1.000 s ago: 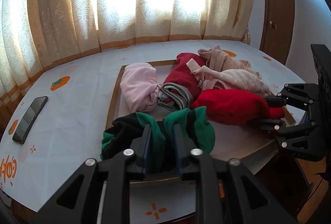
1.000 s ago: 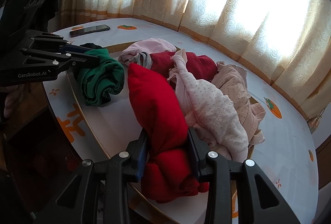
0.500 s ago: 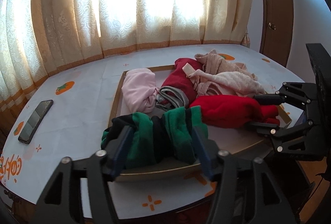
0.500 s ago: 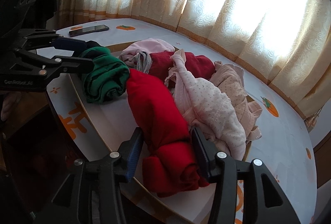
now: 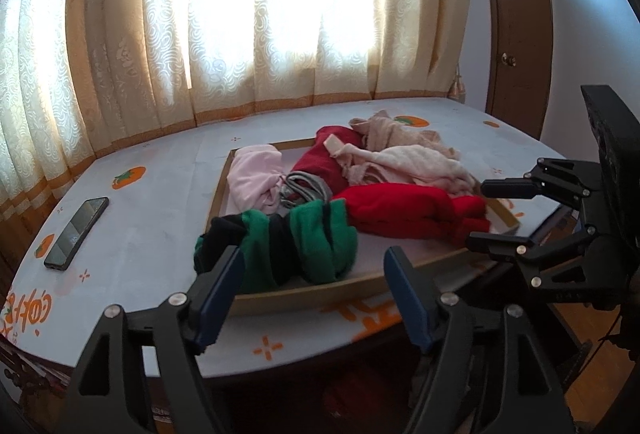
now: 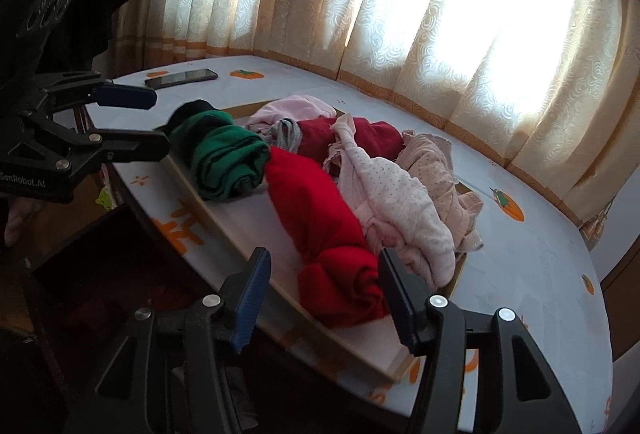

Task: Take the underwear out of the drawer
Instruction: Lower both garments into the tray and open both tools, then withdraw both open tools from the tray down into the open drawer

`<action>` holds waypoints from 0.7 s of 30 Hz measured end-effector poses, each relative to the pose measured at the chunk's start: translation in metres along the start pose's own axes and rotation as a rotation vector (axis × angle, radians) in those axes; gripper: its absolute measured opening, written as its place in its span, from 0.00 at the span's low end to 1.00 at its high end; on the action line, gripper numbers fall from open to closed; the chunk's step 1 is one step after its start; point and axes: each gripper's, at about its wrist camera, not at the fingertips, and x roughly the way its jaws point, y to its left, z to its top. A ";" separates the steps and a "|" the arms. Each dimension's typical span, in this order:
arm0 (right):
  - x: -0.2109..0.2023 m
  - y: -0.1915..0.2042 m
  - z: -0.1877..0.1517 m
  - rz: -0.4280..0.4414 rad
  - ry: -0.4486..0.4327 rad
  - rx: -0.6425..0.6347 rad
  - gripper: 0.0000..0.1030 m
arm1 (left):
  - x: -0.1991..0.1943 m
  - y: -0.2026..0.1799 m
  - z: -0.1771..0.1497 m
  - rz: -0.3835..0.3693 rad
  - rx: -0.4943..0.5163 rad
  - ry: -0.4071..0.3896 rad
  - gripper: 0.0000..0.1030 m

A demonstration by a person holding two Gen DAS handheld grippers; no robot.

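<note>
A shallow wood-rimmed tray (image 5: 304,294) (image 6: 236,238) on the table holds rolled underwear. A green and black roll (image 5: 298,246) (image 6: 224,157) lies at its near left. My left gripper (image 5: 314,292) (image 6: 158,121) hangs just short of that roll, its jaws opening, the pads off the cloth. A bright red roll (image 5: 400,209) (image 6: 320,205) lies beside it. My right gripper (image 6: 325,292) (image 5: 479,218) is at the red roll's near end, its jaws opening too. That end shows between the fingers, and neither pad presses on it.
Further back in the tray are pale pink (image 5: 256,177), dark red (image 5: 320,161), grey (image 5: 306,185) and dotted cream garments (image 6: 392,193). A phone (image 5: 76,234) (image 6: 182,77) lies on the orange-printed tablecloth at left. Curtains hang behind the table. A brown door (image 5: 516,33) stands at right.
Both grippers were shut on their rolls a second ago; both have let go, spread their jaws and drawn back toward the table's near edge. The rolls rest in the tray.
</note>
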 end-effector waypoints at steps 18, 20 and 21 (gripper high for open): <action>-0.042 0.033 -0.041 0.058 -0.047 0.057 0.63 | -0.023 -0.021 -0.048 -0.044 -0.027 0.037 0.73; -0.042 0.037 -0.047 0.062 -0.037 0.054 0.63 | -0.023 -0.023 -0.055 -0.046 -0.024 0.049 0.73; -0.041 0.039 -0.051 0.062 -0.030 0.052 0.63 | -0.023 -0.024 -0.059 -0.046 -0.026 0.056 0.73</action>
